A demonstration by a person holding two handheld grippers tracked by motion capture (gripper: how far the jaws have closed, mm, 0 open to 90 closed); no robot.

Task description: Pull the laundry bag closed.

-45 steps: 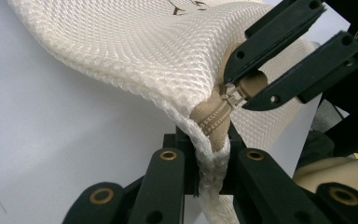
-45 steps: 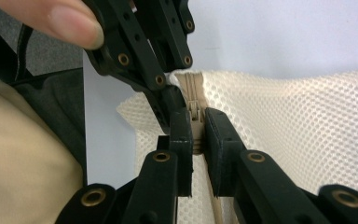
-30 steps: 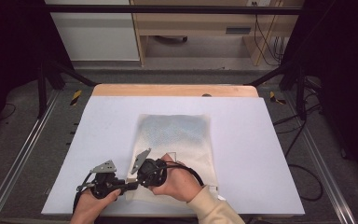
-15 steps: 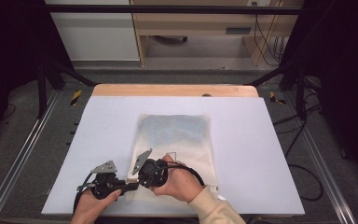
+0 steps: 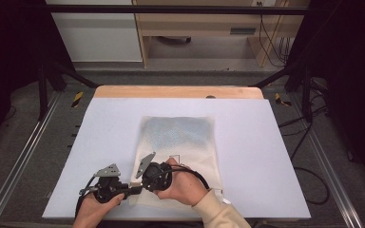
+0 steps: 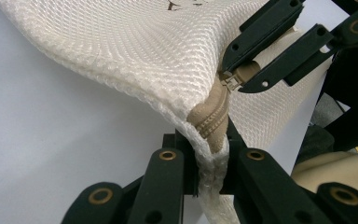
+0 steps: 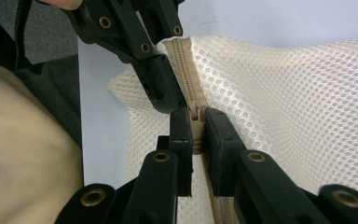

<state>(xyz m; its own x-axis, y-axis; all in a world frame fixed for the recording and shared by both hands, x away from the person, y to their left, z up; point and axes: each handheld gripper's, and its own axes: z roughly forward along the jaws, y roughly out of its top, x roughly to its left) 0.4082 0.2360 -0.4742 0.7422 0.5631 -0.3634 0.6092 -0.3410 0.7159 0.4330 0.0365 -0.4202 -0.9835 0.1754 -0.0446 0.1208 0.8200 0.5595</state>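
White table top (image 5: 100,142) w/ a wood strip along its far edge, dark floor and metal rails either side, pale cabinets at the back. The cream mesh bag (image 5: 180,142) lies flat around mid-table, its near-left corner lifted off the surface where both my tongs meet, close to the near edge.

My left gripper (image 5: 132,190) sits in my left hand (image 5: 92,209) at the bottom of the high view, jaws pointing right toward the bag corner. In the left gripper view the jaws are closed down to a narrow gap on the bag's corner edge (image 6: 209,163), mesh and the tan zipper (image 6: 214,114) tape bunched between them. Fabric rises up and away from there, white table below at left.

My right gripper (image 5: 140,183) is in my right hand (image 5: 183,187), beige sleeve (image 5: 218,213) coming in from the bottom, grey plate tilted up on top, black cable looping behind over the bag. In the right gripper view its jaws are nearly closed, pinching the zipper pull (image 7: 196,116) right on the zip line; zipper teeth run up past it to the corner, where the left gripper's jaws grip just beyond. The two jaw sets look almost touching, tip to tip. Zip looks closed between the 2 grippers; can't tell nearer me, behind the slider.
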